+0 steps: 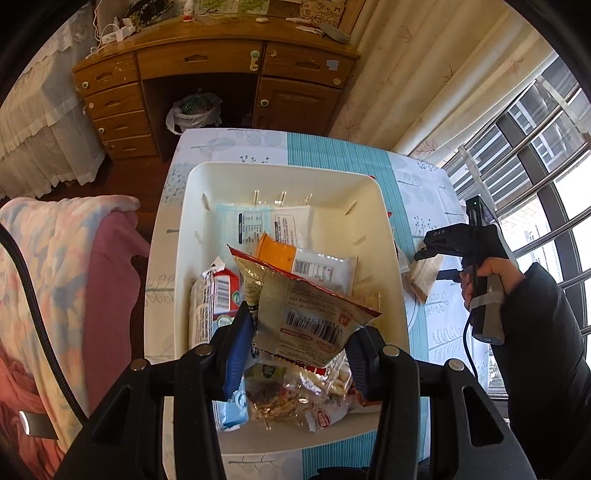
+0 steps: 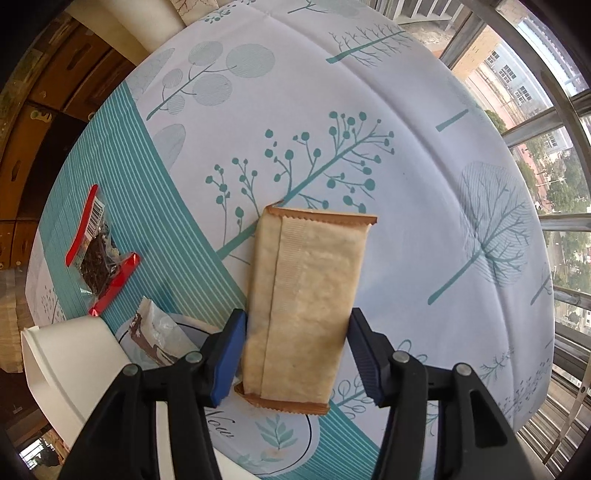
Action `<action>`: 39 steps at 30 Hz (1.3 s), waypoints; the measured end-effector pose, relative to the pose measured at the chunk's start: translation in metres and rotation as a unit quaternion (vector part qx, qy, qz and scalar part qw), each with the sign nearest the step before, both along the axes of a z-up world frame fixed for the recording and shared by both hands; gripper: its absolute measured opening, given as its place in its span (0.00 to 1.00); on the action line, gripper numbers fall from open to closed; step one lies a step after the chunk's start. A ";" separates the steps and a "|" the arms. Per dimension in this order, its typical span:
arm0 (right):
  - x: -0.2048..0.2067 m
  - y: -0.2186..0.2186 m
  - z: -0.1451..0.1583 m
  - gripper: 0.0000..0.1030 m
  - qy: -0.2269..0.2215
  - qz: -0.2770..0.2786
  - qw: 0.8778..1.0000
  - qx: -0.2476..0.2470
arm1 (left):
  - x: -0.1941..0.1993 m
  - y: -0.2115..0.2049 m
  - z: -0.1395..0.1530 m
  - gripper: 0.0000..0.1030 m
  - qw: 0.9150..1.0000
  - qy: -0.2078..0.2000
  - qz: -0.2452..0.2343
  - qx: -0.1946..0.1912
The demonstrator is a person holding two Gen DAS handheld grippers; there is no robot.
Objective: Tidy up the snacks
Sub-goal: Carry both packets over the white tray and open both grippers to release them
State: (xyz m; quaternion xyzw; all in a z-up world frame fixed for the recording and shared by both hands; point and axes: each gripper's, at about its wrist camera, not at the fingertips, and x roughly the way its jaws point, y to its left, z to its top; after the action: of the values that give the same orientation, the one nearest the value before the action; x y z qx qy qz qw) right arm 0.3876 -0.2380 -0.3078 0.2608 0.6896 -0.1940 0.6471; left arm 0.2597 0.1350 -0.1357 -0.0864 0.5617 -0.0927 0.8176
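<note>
tree-print cloth covers the desk (image 2: 424,155); left claw (image 1: 301,332) grips a crinkled silver snack bag (image 1: 295,299) over the cream bin (image 1: 388,236), right claw (image 2: 295,347) straddles, unclamped, a tan ribbed-seam packet (image 2: 306,295), red-edged packet (image 2: 99,254) at nine o'clock.

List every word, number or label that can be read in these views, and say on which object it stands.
"DAS": black body of the right gripper.
"New": white and teal printed tablecloth.
"H u M": beige box on the wooden desk, partly cut off.
Silver crinkled snack packet in the left gripper: barcode and print, too small to read.
Packets in the cream plastic bin: labels blurred.
</note>
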 end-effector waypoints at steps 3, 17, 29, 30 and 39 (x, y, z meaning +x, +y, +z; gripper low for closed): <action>-0.015 0.003 0.000 0.54 0.003 -0.002 1.000 0.000 | -0.008 0.005 -0.002 0.44 1.000 0.001 0.002 -0.002; -0.121 0.037 0.059 0.54 -0.050 -0.018 0.997 -0.055 | -0.035 0.038 -0.016 0.44 0.999 -0.003 -0.029 -0.027; -0.159 0.096 0.150 0.54 -0.150 -0.004 0.979 -0.138 | -0.037 0.048 -0.016 0.45 0.989 -0.040 -0.133 -0.052; -0.161 0.102 0.154 0.54 -0.156 -0.001 0.978 -0.137 | -0.037 0.049 -0.017 0.45 0.988 -0.044 -0.140 -0.055; -0.168 0.178 0.168 0.54 -0.202 0.050 0.970 -0.127 | -0.034 0.053 -0.027 0.46 0.979 -0.063 -0.180 -0.078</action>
State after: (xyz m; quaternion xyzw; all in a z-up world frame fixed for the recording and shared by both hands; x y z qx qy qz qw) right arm 0.2198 -0.0598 -0.1400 0.1758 0.5263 -0.1904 0.8099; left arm 0.2253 0.1885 -0.1623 -0.0413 0.5066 -0.2873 0.8119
